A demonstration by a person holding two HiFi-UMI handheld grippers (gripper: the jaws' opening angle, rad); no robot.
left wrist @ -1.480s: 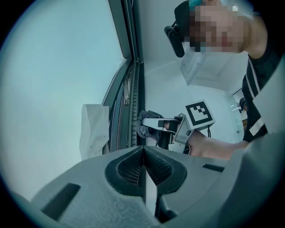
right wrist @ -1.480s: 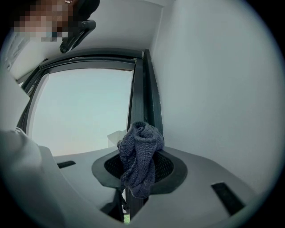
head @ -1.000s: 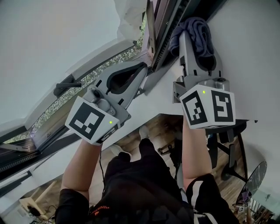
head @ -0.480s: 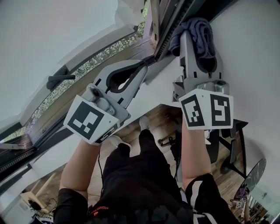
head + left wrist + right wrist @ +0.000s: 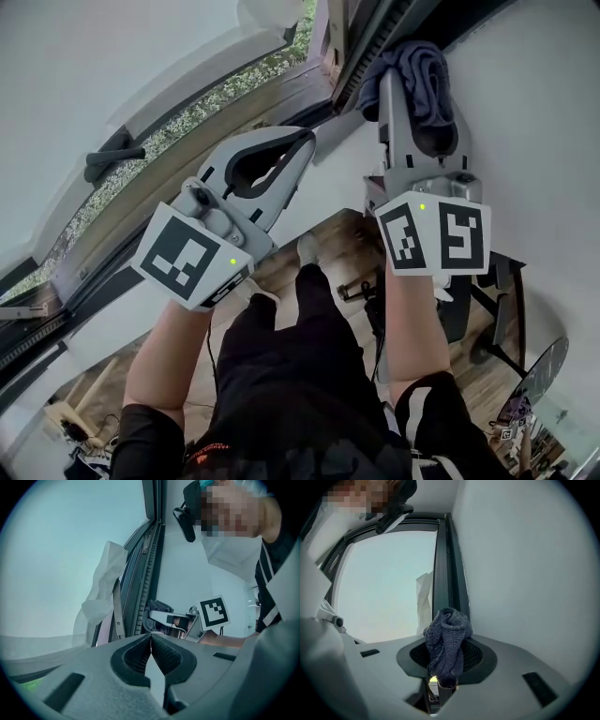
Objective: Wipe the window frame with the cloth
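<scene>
A dark blue-grey cloth (image 5: 424, 73) is bunched between the jaws of my right gripper (image 5: 414, 86), which is shut on it. The cloth is pressed against the dark window frame (image 5: 367, 45) where it meets the white wall. In the right gripper view the cloth (image 5: 447, 641) stands up out of the right gripper (image 5: 443, 667), with the frame (image 5: 446, 569) just behind it. My left gripper (image 5: 302, 142) is shut and empty, a little left of the frame. The left gripper view shows its jaws (image 5: 151, 638) closed, with the cloth (image 5: 157, 607) on the frame (image 5: 151, 569) beyond.
A black window handle (image 5: 111, 159) sits on the open sash at the left. A white crumpled sheet (image 5: 104, 588) hangs by the frame. White wall (image 5: 534, 112) runs along the right. Far below are a wooden floor and a black stand (image 5: 492, 309).
Both grippers have edged slightly up and left in the head view. The window handle has slid left in the picture. The cloth stays in the right gripper at the frame.
</scene>
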